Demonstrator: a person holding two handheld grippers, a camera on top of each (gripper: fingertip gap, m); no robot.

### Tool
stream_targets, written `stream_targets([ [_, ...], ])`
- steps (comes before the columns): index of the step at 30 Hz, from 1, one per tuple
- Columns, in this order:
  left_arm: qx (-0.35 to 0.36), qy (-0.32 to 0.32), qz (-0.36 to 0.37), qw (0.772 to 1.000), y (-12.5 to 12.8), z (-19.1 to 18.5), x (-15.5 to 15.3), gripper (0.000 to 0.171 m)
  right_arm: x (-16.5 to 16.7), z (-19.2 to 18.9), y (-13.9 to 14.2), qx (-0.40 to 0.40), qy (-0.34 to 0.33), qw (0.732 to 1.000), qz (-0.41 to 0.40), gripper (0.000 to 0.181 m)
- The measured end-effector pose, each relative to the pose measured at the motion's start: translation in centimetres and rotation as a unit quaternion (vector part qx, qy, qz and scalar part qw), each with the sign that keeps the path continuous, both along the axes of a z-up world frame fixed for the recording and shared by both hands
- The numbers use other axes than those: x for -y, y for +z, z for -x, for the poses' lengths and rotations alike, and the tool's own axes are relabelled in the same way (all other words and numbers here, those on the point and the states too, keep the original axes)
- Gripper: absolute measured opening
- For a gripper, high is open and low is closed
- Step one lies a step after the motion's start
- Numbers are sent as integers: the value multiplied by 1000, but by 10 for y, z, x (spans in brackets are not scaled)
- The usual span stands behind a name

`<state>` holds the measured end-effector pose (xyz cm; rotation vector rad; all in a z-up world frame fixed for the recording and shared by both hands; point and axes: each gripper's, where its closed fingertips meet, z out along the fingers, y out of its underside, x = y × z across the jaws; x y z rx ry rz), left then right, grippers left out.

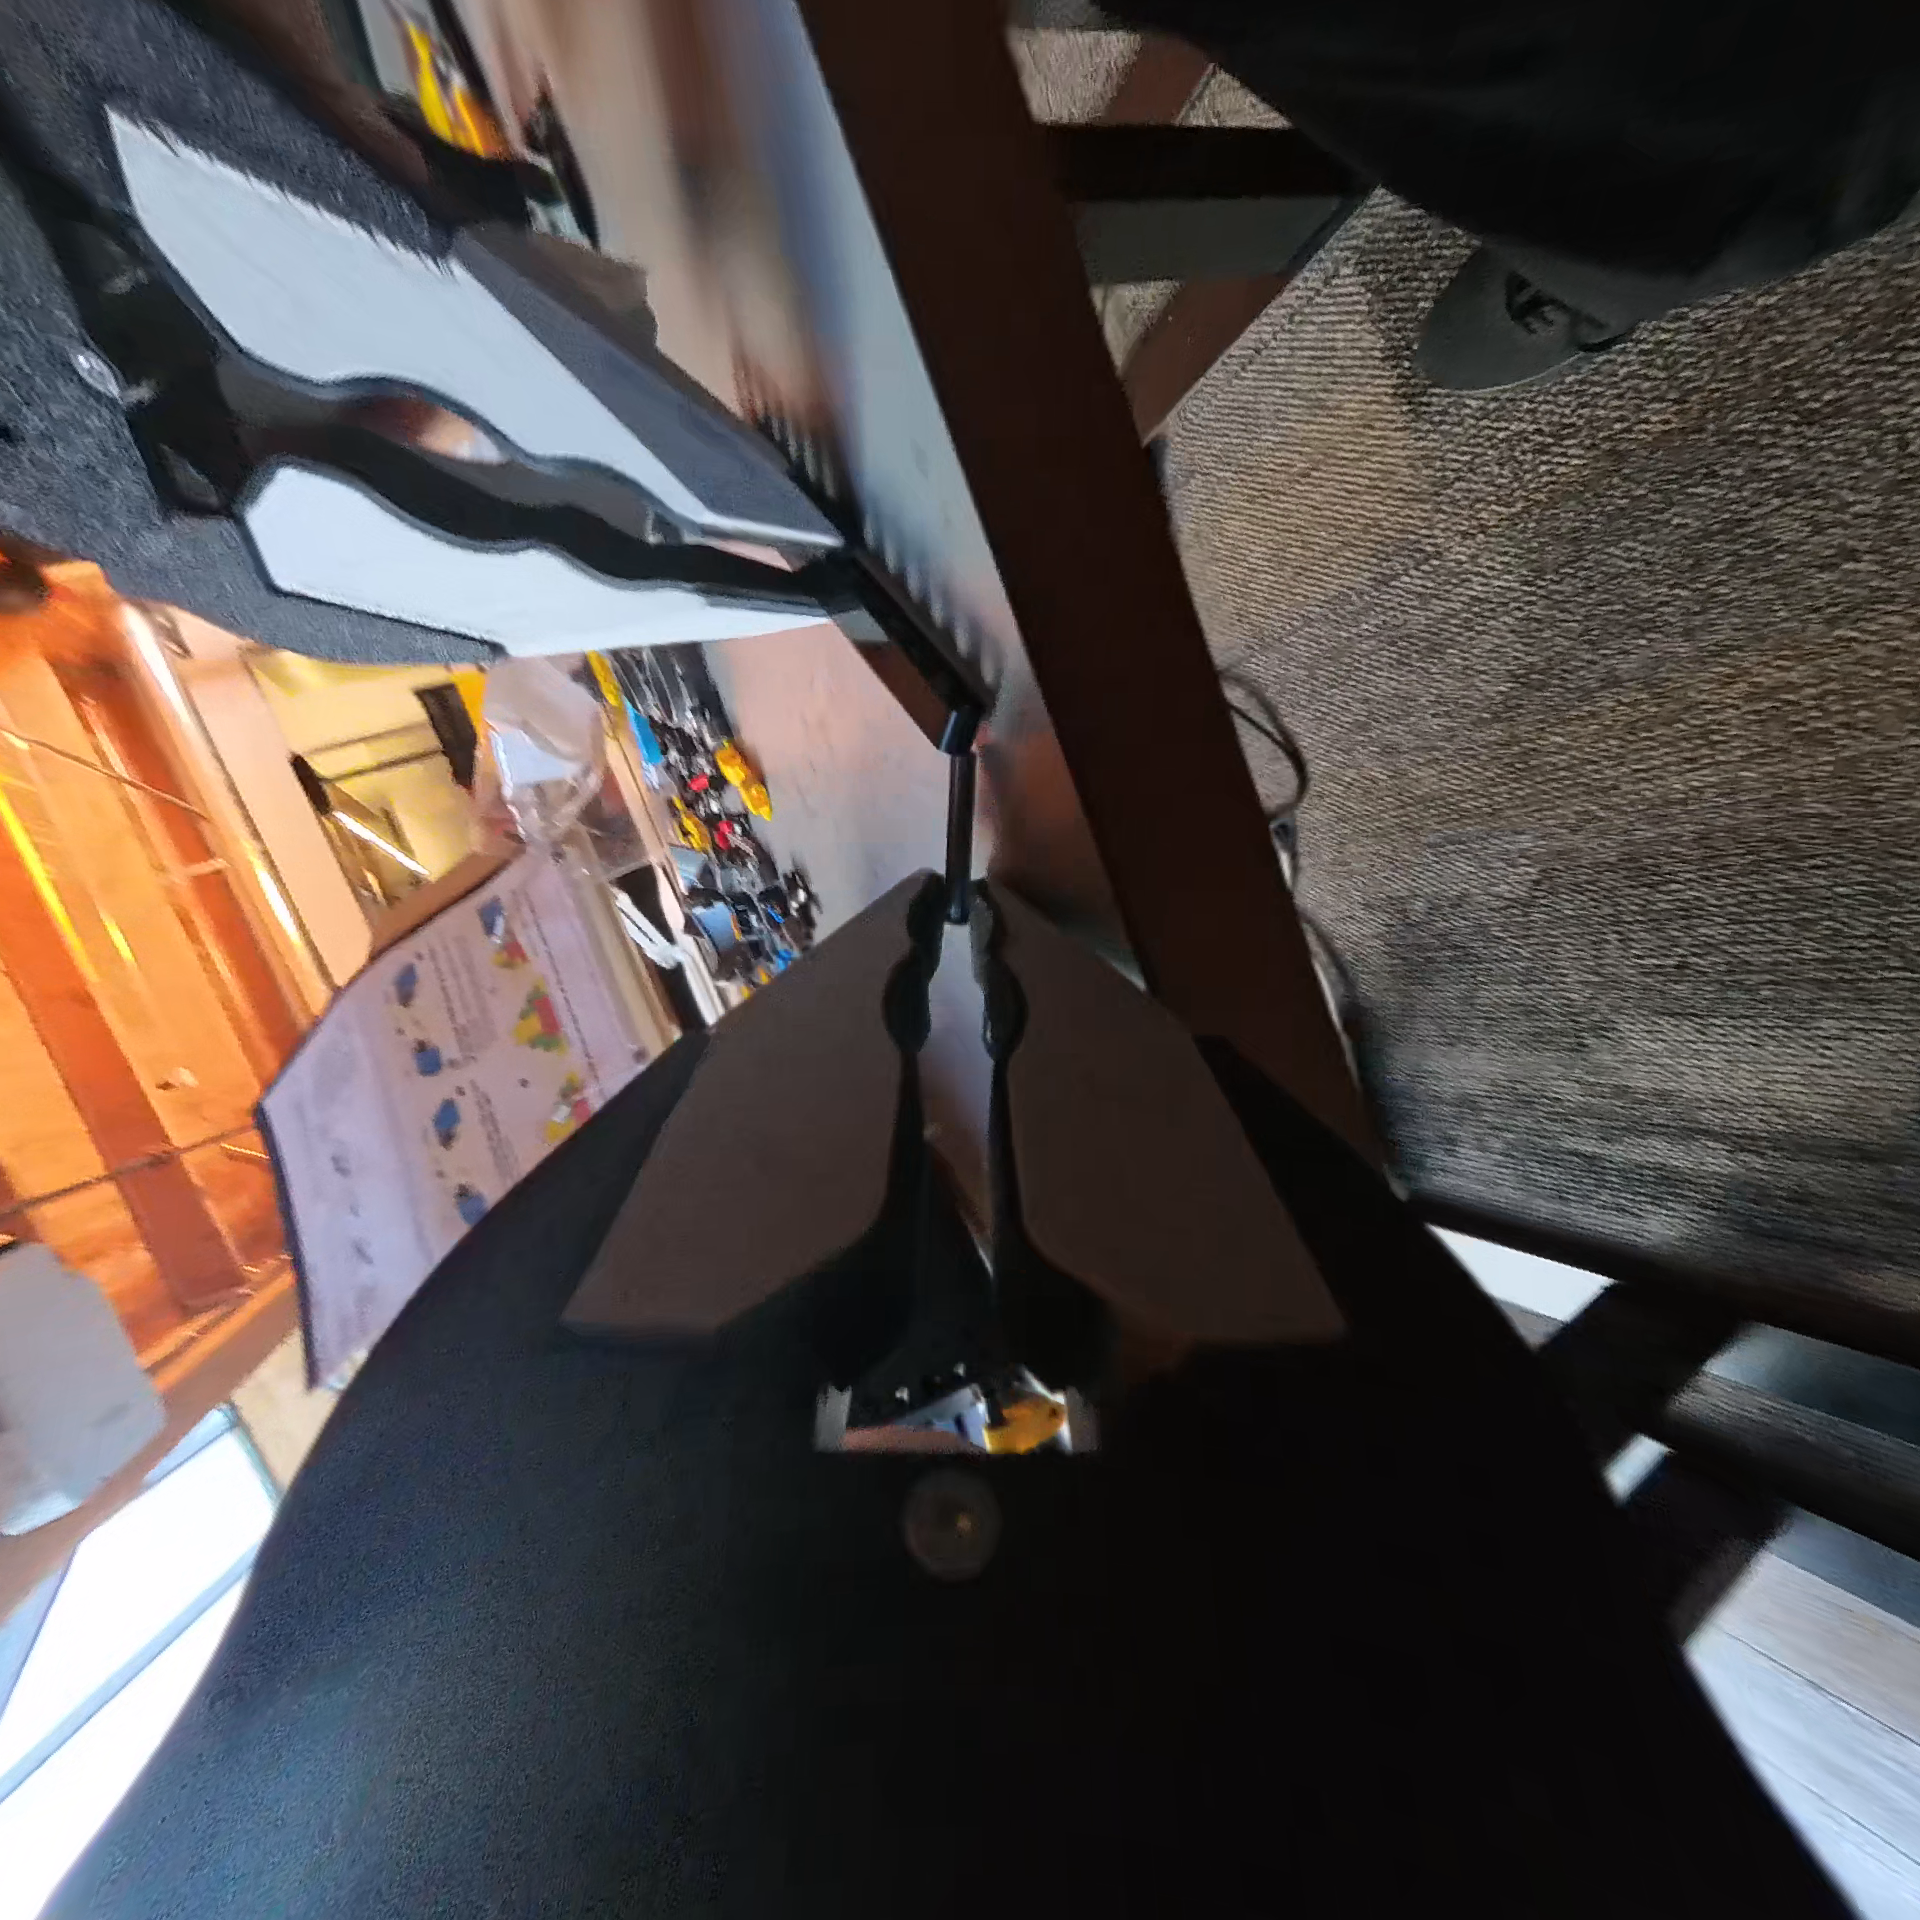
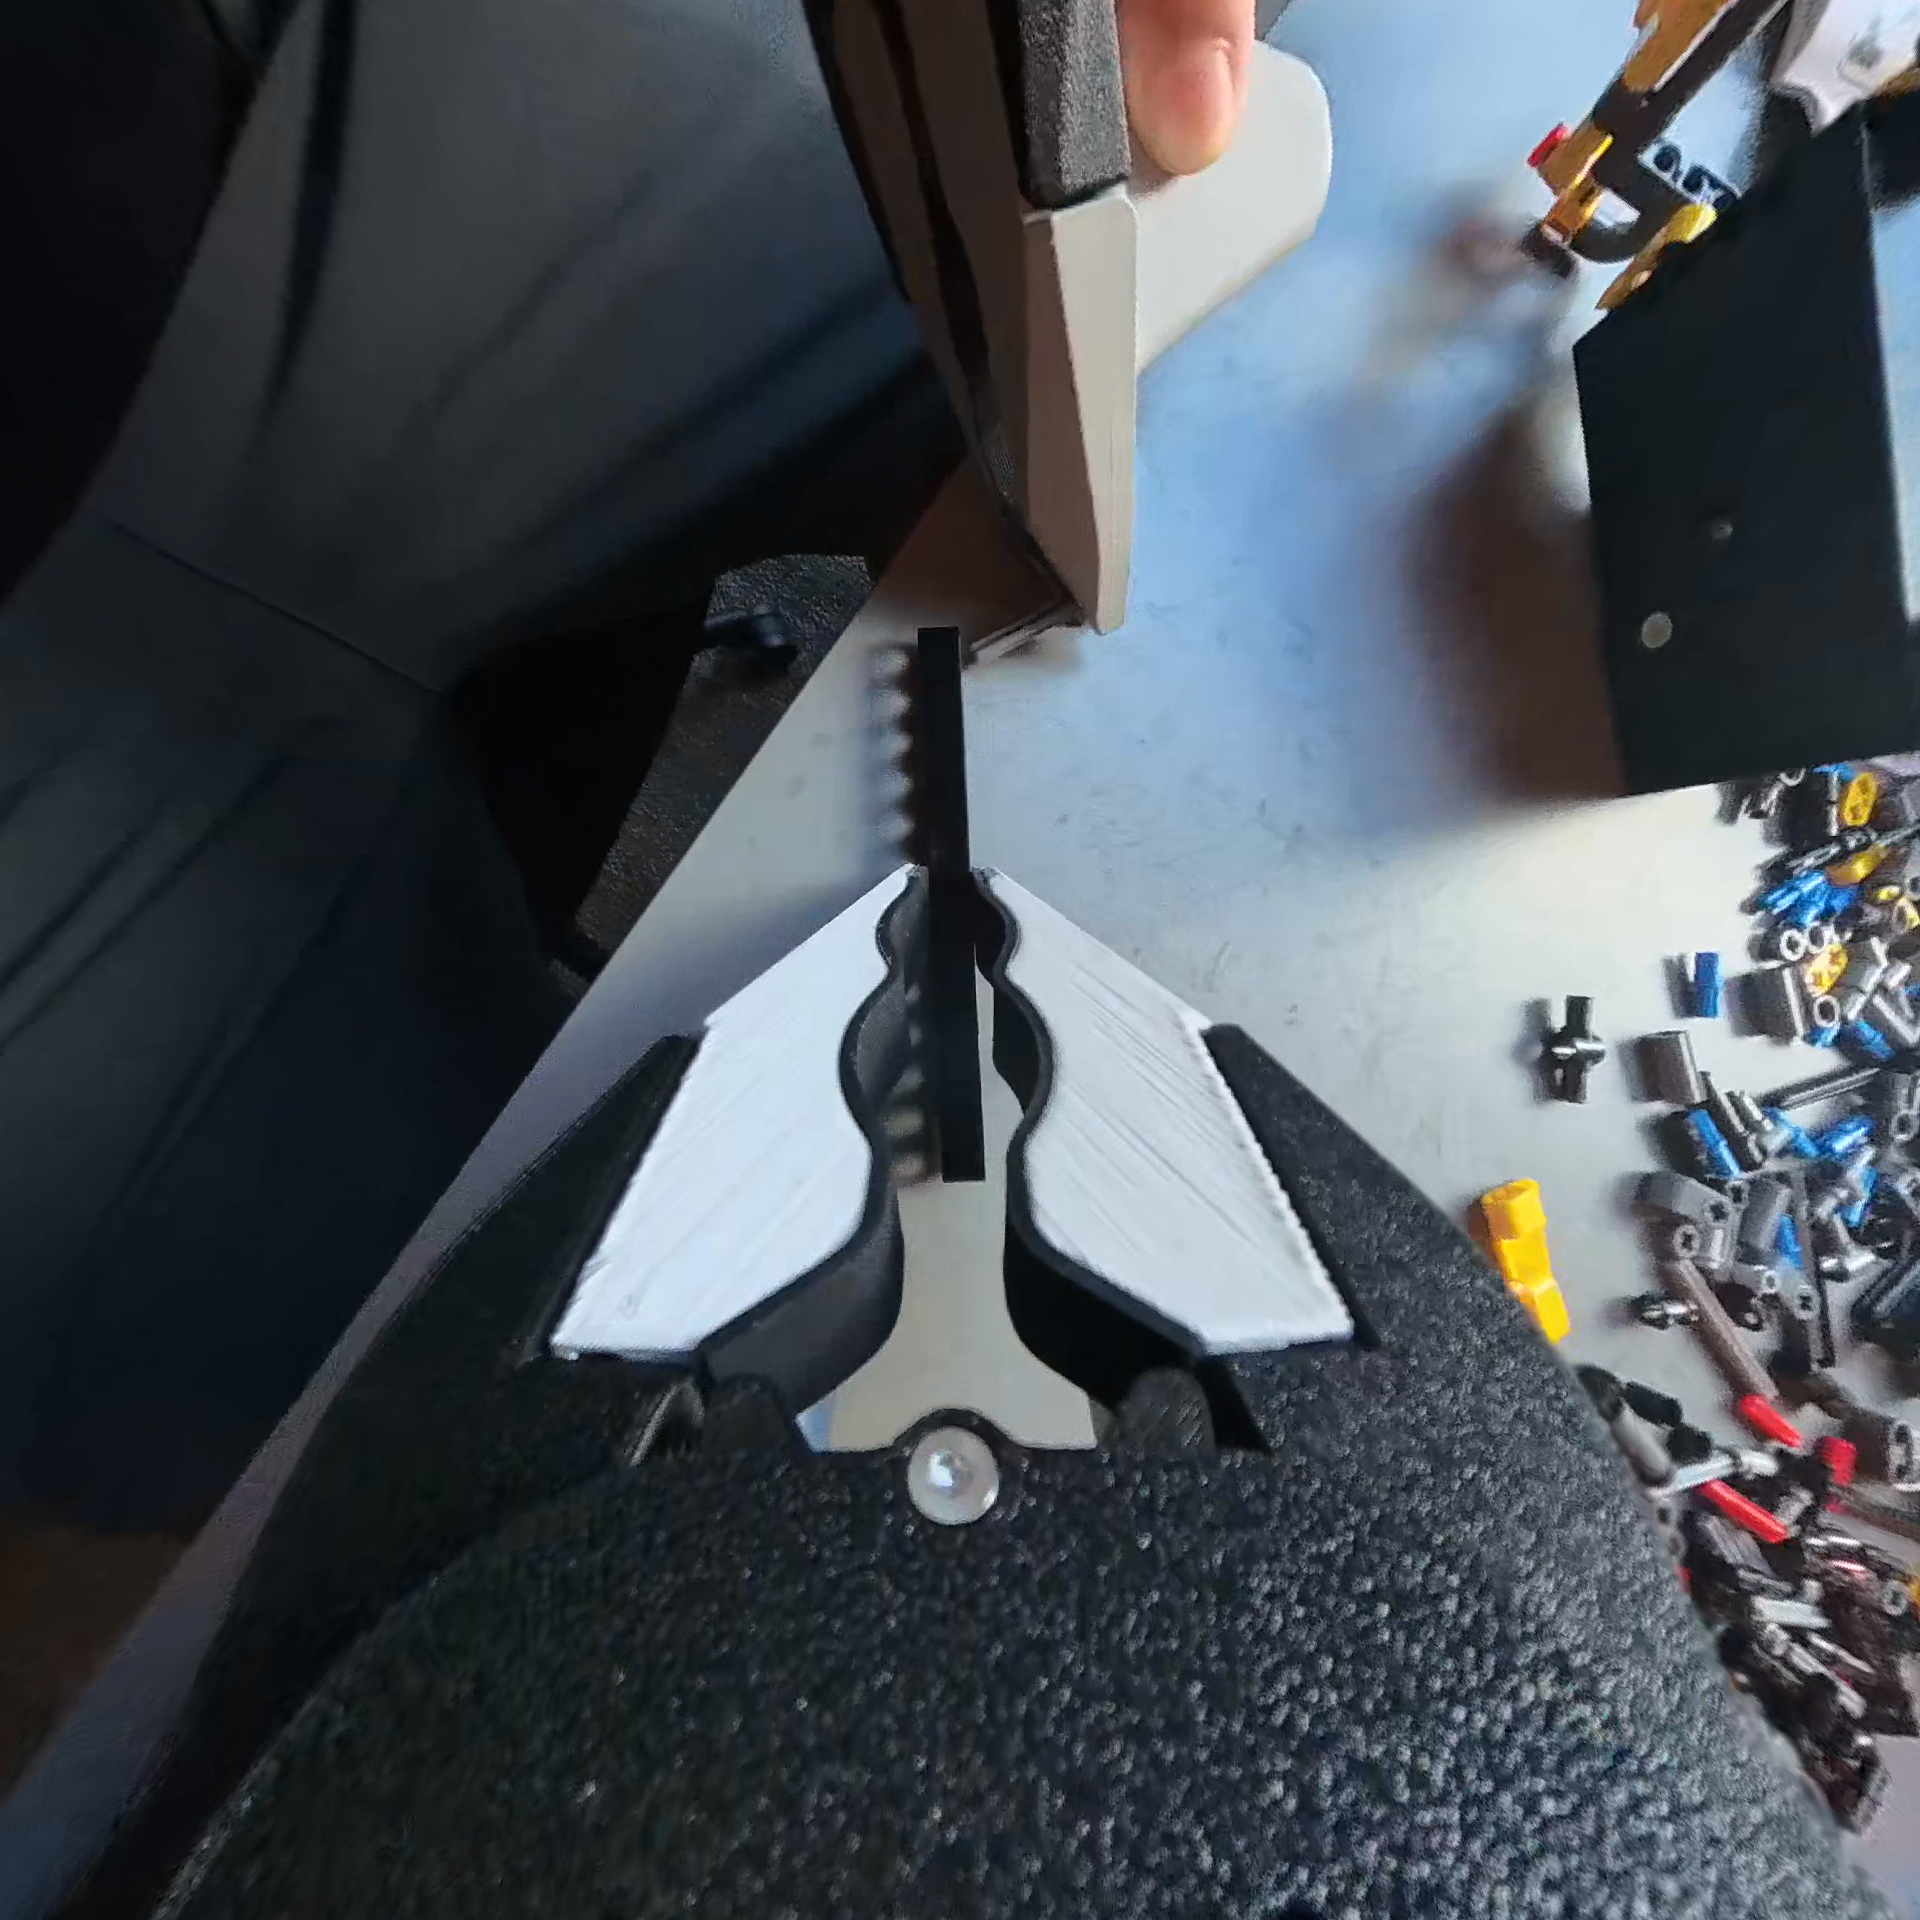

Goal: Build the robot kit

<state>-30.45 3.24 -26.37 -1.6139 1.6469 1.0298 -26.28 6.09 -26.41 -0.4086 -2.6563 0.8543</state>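
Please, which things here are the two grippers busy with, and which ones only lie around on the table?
In the grippers:
right gripper, shut on the black toothed rack
left gripper, shut on the small black pin, its tip at the rack's end

Lying about:
pile of small toy parts
yellow connector
black box
instruction booklet

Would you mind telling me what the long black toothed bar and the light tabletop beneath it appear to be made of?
The long black toothed bar, clamped in the right gripper, looks like moulded plastic: matte, with crisp uniform teeth. The light tabletop seems a smooth laminate or painted board, faintly scuffed and speckled; its core cannot be told.
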Motion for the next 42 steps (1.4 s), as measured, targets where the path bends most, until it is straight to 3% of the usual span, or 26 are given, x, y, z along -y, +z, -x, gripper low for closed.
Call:
stream_targets([
  [8, -9, -31, -32, 999, 1, -3, -2, 1, 1, 2, -1, 63, -1, 998, 25, 7],
  [13, 12, -64, -34, 997, 1, -8, 2, 1, 0, 1, 0, 46, 20, 999, 16, 8],
  [18, 12, -70, -31, 997, 1, -10, 1, 1, 5, 9, 0, 58, 0, 998, 29, 7],
  [30, 159, -14, 14, 987, 3, -15, 1, 4, 1, 13, -1, 38, -36, 998, 44, 8],
  [33, 205, 11, 12, 979, 13, -11, 2, 29, 1, 12, -1, 35, -39, 997, 52, 7],
  [36, 247, 42, 5, 968, 21, -5, 5, 34, 2, 12, -1, 30, -41, 997, 61, 7],
  [39, 344, 84, 48, 934, 18, -9, 14, 42, 2, 12, -1, 21, -40, 997, 61, 7],
  [42, 483, 161, 134, 850, 5, -17, 19, 50, 2, 13, -1, 16, -39, 997, 65, 7],
])
